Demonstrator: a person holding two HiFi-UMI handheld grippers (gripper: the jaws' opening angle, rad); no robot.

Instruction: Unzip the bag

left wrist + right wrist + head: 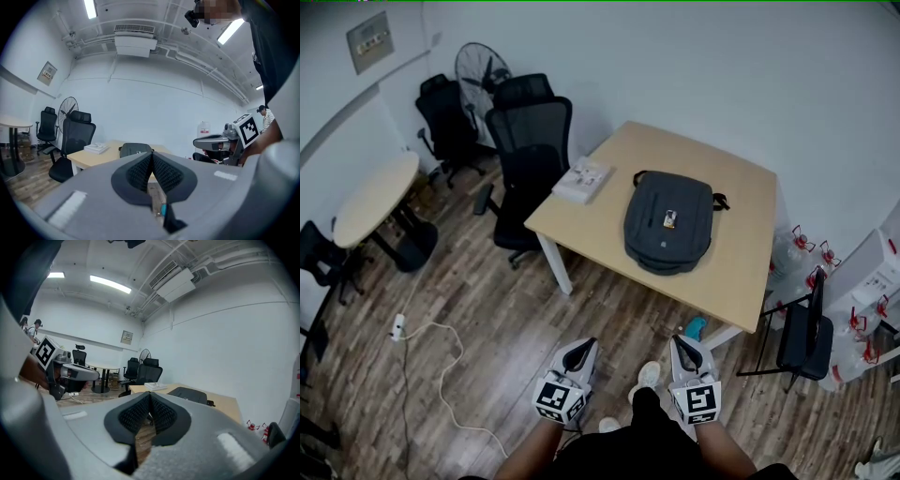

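One bag (661,239) | place: flat on worktop (741,267), well apart from both tools | handling: judged soft, limp, fairly light; pin fabric with one tool, take zip pull with other; pull too small to locate | look: dark grey backpack, small label (669,219) front | left tool (580,347), right tool (685,343): jaws closed, empty

White walls, wood floor (497,319), black office chairs (530,150), round table (375,197).
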